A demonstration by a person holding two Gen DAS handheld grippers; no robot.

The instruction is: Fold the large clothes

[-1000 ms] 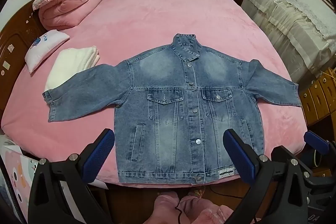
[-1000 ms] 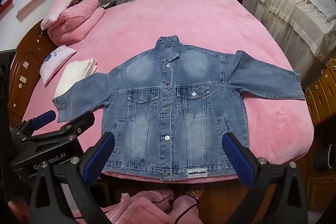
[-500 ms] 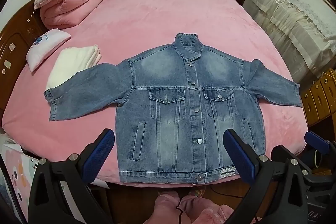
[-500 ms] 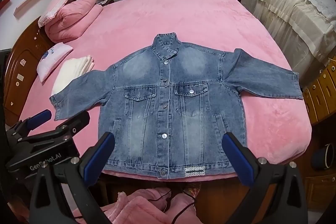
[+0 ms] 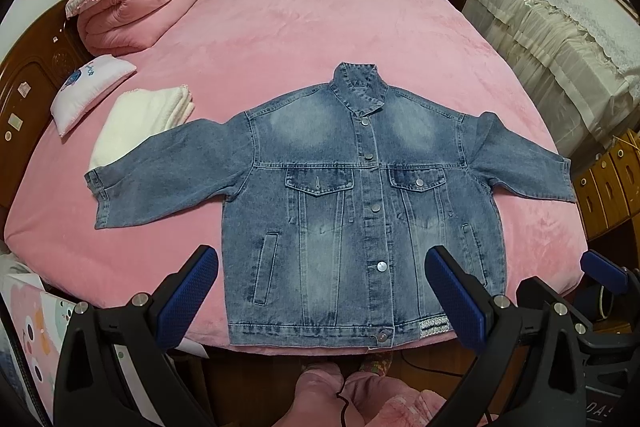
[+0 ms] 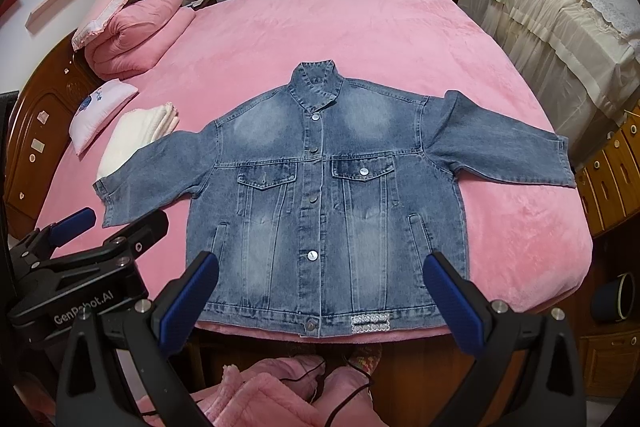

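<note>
While both tongs hung over the near edge of the bed, nothing was being held.

Jacket: the blue jean jacket [image 5: 360, 211] lay flat on the pink bed [image 5: 320, 35], front side up and buttoned shut. Its bottom edge sat right at the near edge of the bed. Its collar pointed to the far side.

Sleeves: both were spread out to the sides. The left sleeve [image 5: 160, 171] reached toward the white folded towel [image 5: 140, 119] and its end lay just beside it. The right sleeve [image 6: 500, 143] reached toward the side of the bed by the drawers [image 6: 616, 171].

Left tongs: the left tongs [image 5: 320, 299] were spread wide apart, with nothing between the blue pads [image 5: 188, 295]. They hung above the bottom part of the jacket and were not touching it.

Right tongs: the right tongs [image 6: 320, 303] were spread wide apart too, with nothing in them. They hung above the bottom edge of the jacket, apart from it.

Side by side: in the right camera, the left tongs showed at the left, near the end of the left sleeve.

Other things on the bed: a small white pillow [image 5: 88, 91] and a rolled pink quilt [image 5: 136, 15] sat at the far left corner, well apart from the jacket.

Beside the bed: a couch under a cream cover [image 5: 560, 39] stood on the right.
</note>
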